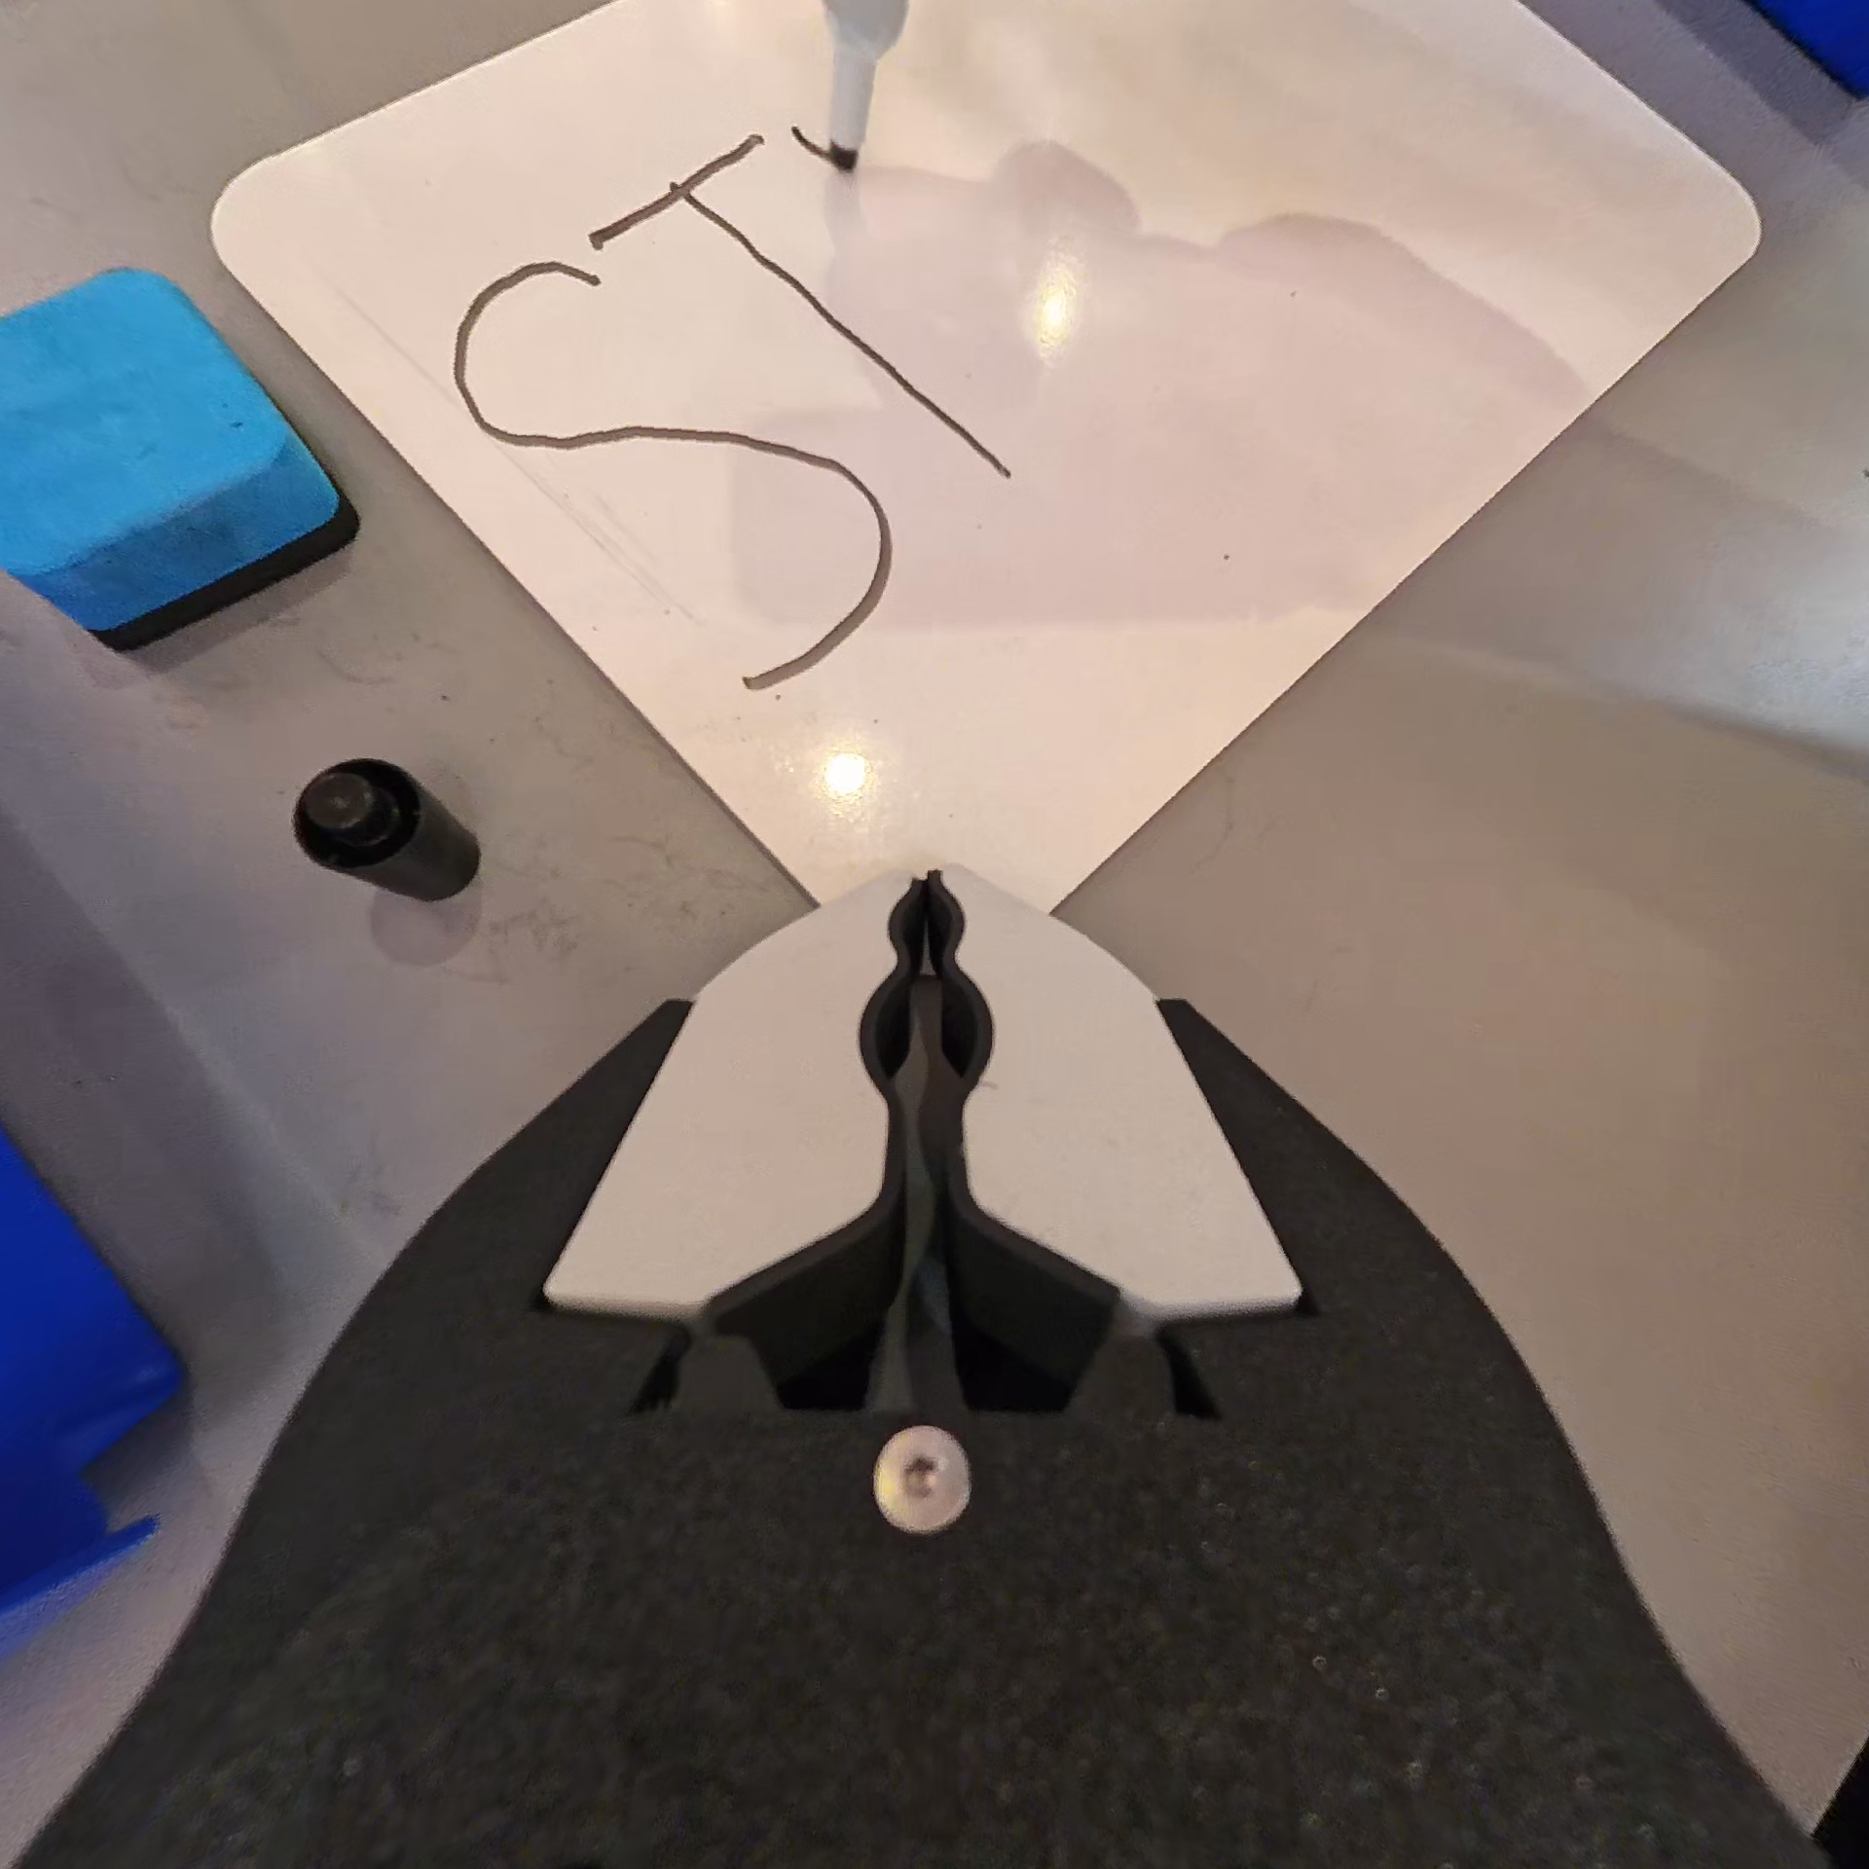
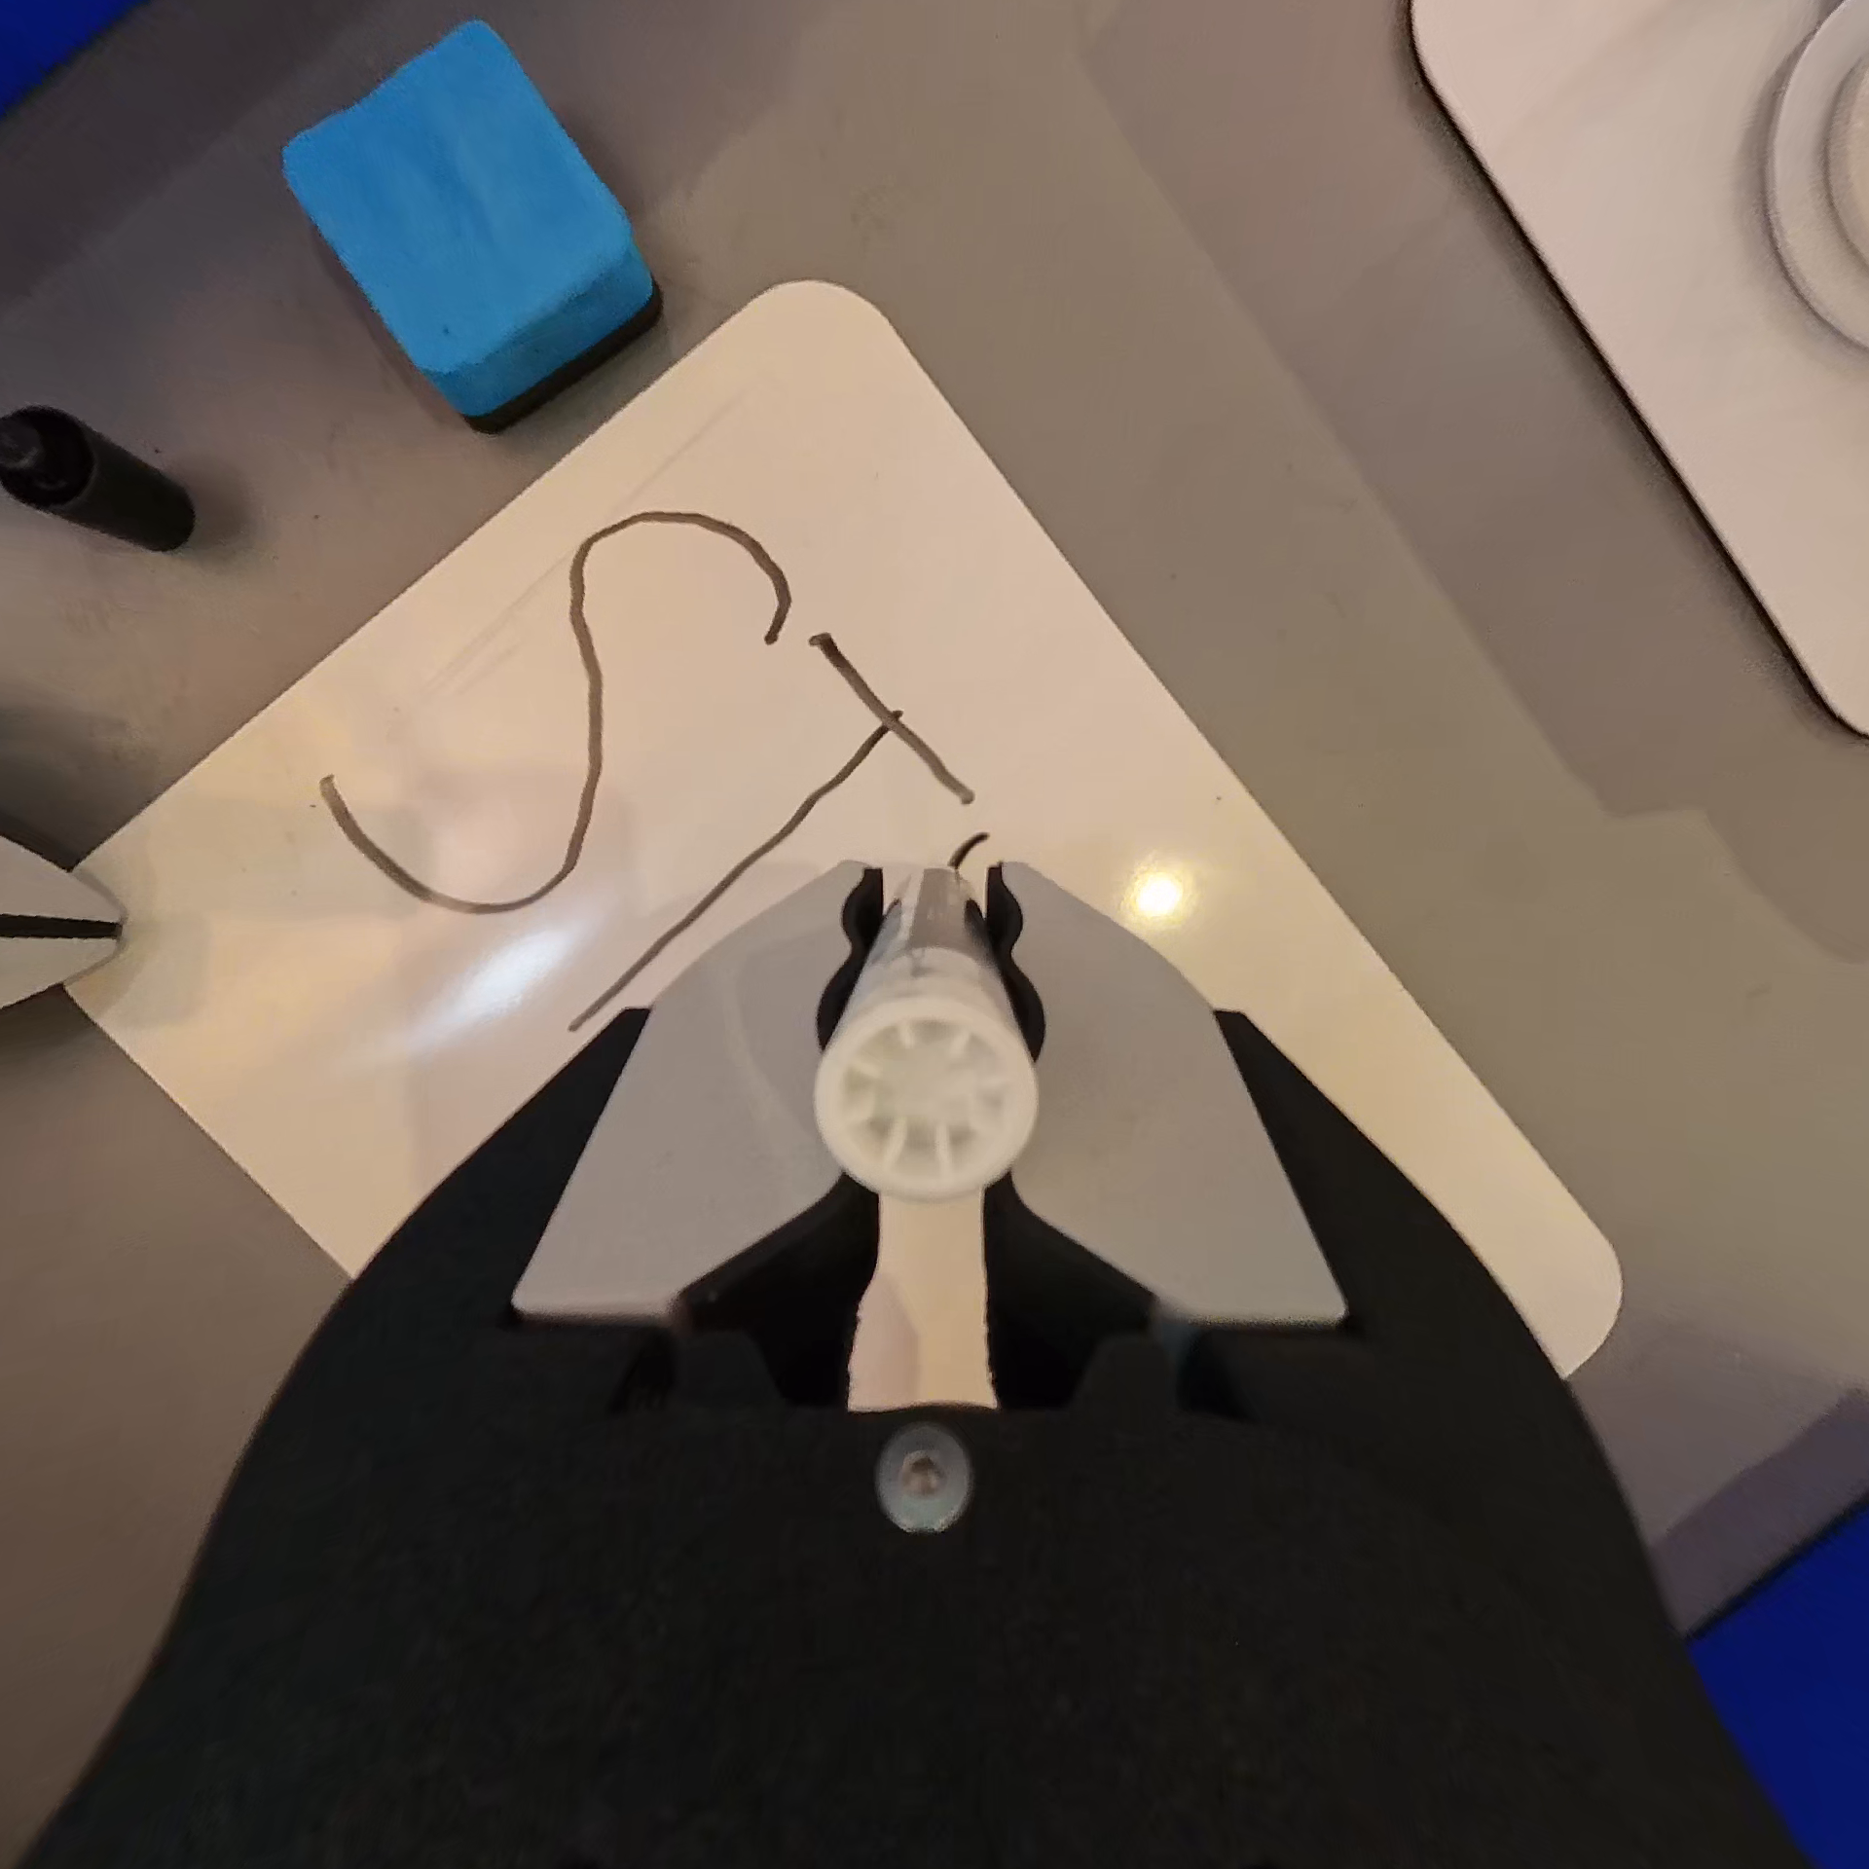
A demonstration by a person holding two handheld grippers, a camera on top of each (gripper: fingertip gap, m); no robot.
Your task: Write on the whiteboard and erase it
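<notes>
We've got the right gripper [image 2: 932, 872] clamped on the marker [image 2: 925, 1021], barrel seated in the finger notch, butt end toward the camera, tip down on the whiteboard [image 2: 1163, 1062]. Board lies flat on the grey table [image 2: 1264, 506], corner-on to both cameras, with two finished dark characters and a short fresh stroke at the tip [image 1: 842, 154]. Left gripper [image 1: 928, 882] is closed on nothing, parked at the board's near corner; can't tell if it's touching or pinning it. Handling: we'd judge the marker light, rigid, smooth plastic, so it can twist or slide under side load. Grip mid-barrel, as it is now, and keep pressure light. Board looks thin, glossy and unanchored, so it'll likely skate on the table; it wants holding by an edge or corner. Eraser [image 1: 152, 445] sits off the board's left edge: blue foam on a dark felt base, soft and light, so take it across the foam sides, felt down. Black cap [image 1: 389, 829] lies on the table near it. Writing still underway; erase not started.
</notes>
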